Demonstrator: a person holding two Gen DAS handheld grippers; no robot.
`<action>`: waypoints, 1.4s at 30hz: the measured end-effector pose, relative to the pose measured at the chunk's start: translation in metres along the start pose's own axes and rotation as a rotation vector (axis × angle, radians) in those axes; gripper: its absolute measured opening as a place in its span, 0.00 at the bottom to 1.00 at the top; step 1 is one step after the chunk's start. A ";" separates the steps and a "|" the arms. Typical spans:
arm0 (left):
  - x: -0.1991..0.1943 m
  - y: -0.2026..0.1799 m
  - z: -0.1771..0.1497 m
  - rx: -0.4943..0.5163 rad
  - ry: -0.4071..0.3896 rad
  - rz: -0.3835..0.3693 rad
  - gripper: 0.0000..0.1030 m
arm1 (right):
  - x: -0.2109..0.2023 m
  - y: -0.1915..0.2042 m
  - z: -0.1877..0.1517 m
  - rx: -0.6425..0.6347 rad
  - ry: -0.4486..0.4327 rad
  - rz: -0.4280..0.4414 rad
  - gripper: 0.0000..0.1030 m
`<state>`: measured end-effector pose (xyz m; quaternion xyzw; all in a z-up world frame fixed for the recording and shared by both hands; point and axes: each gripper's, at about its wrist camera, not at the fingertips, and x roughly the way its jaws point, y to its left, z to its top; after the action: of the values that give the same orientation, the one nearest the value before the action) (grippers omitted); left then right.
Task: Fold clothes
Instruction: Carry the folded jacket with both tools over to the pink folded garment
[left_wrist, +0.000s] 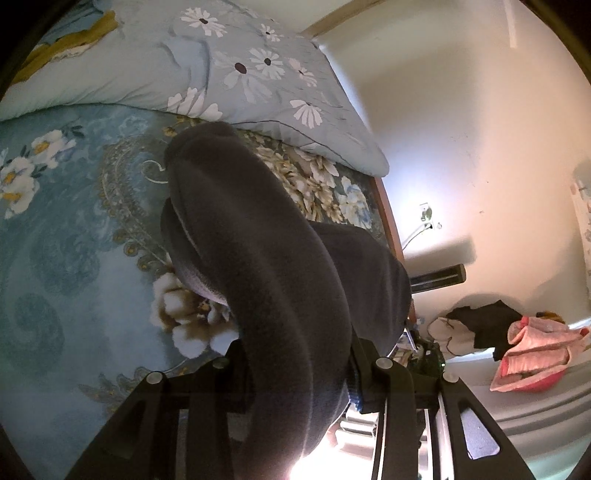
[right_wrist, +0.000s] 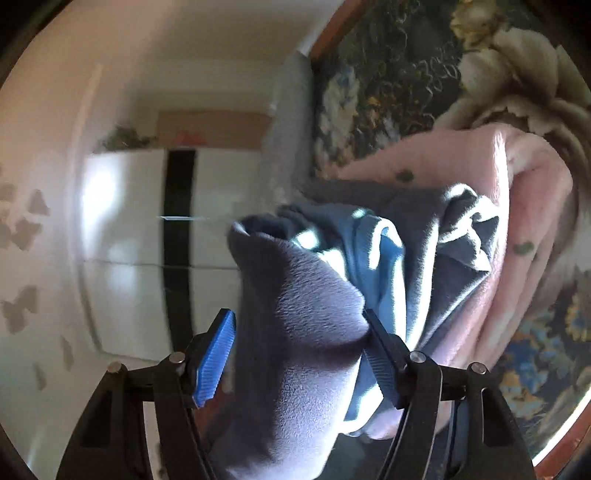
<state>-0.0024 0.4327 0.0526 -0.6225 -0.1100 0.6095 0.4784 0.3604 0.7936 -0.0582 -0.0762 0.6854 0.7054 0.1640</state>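
A dark grey fleece garment (left_wrist: 258, 258) runs between the fingers of my left gripper (left_wrist: 295, 373) and hangs over the floral bedspread (left_wrist: 74, 240). The jaws are hidden by the cloth but clamp it. In the right wrist view the same grey garment (right_wrist: 306, 332), with a light blue lining, lies between the blue pads (right_wrist: 216, 358) of my right gripper (right_wrist: 299, 354). The jaws stand wide apart, with a gap beside the left pad. A pink fleece garment (right_wrist: 517, 240) lies on the bed behind it.
A blue daisy-print quilt (left_wrist: 240, 74) lies at the head of the bed. The wooden bed edge (left_wrist: 388, 218) borders a cream wall. Pink and black clothes (left_wrist: 517, 343) lie on a surface to the right. A white cabinet (right_wrist: 129, 240) stands beyond the bed.
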 end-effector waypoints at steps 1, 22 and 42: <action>0.000 0.000 0.000 -0.001 -0.001 0.001 0.38 | 0.002 0.004 -0.004 -0.011 -0.001 -0.023 0.45; -0.028 -0.154 0.078 0.251 -0.097 -0.182 0.37 | -0.032 0.175 0.052 -0.303 -0.001 0.082 0.22; 0.004 -0.271 0.143 0.393 -0.104 -0.222 0.37 | -0.065 0.200 0.114 -0.334 -0.090 0.122 0.22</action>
<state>-0.0041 0.6426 0.2765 -0.4691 -0.0815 0.5942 0.6482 0.3676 0.8974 0.1570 -0.0291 0.5542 0.8206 0.1366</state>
